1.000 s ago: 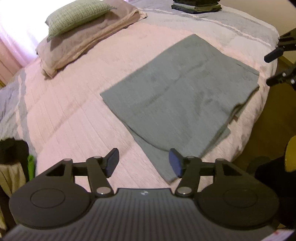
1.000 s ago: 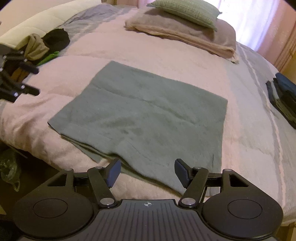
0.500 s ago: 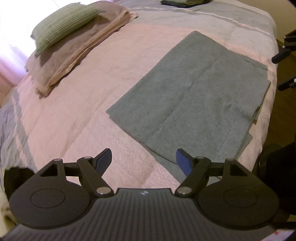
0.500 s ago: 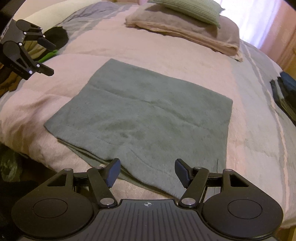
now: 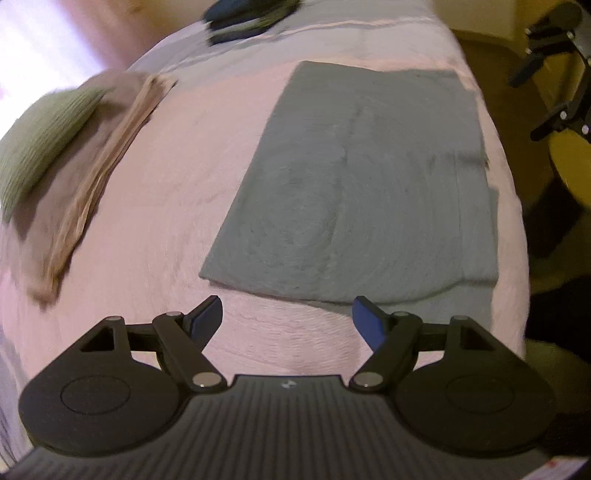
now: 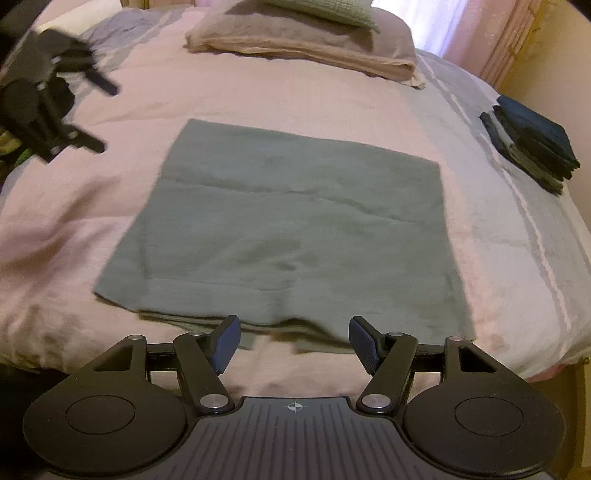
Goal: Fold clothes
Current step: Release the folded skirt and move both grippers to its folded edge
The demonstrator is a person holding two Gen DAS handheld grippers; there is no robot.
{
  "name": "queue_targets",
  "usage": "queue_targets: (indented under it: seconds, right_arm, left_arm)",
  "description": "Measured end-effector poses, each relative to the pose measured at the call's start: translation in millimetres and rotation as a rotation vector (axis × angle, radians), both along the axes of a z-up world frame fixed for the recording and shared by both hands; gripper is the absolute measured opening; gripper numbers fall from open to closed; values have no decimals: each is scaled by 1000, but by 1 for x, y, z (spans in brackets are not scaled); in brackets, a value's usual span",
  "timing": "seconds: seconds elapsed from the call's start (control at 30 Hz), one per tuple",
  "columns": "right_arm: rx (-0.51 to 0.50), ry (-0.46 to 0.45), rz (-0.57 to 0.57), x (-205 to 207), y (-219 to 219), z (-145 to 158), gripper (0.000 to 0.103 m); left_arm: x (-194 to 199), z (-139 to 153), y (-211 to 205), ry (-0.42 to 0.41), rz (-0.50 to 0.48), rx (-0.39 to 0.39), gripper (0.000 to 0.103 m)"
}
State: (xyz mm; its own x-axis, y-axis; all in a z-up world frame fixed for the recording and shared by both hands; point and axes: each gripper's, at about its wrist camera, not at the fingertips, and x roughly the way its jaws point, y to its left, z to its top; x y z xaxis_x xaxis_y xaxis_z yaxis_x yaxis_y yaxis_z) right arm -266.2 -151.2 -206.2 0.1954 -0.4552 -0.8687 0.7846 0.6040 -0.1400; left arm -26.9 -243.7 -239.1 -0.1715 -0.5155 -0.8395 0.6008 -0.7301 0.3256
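A grey-green folded garment (image 5: 362,192) (image 6: 291,236) lies flat on the pink bedspread (image 5: 177,184) (image 6: 122,107), doubled over, with a lower layer showing along one edge. My left gripper (image 5: 288,321) is open and empty, hovering over the bedspread just short of the garment's side edge. My right gripper (image 6: 293,339) is open and empty too, right at the garment's near edge by the bed's side. In the right wrist view the left gripper (image 6: 99,118) shows at the far left; in the left wrist view the right gripper (image 5: 532,107) shows at the far right.
A pile of dark folded clothes (image 6: 532,147) (image 5: 247,18) sits on the grey striped part of the bed. A green pillow on a tan one (image 6: 314,33) (image 5: 74,155) lies at the head. Floor (image 5: 491,48) lies beyond the bed's edge.
My left gripper has swung round towards the garment's side edge, so the garment now lies straight ahead of it. My right gripper has moved closer to the near edge. Both stayed open.
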Motion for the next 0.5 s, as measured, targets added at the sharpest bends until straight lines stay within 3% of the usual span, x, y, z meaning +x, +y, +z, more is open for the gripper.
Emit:
queue_targets:
  seconds: [0.37,0.5]
  right_arm:
    - [3,-10,203,94,43,-51,67]
    - [8,-37,202,125,47,-78,72]
  left_arm:
    - [23,-42,-20,-126,-265,-87,74]
    - [29,-66,-25,-163,-356,-108,75]
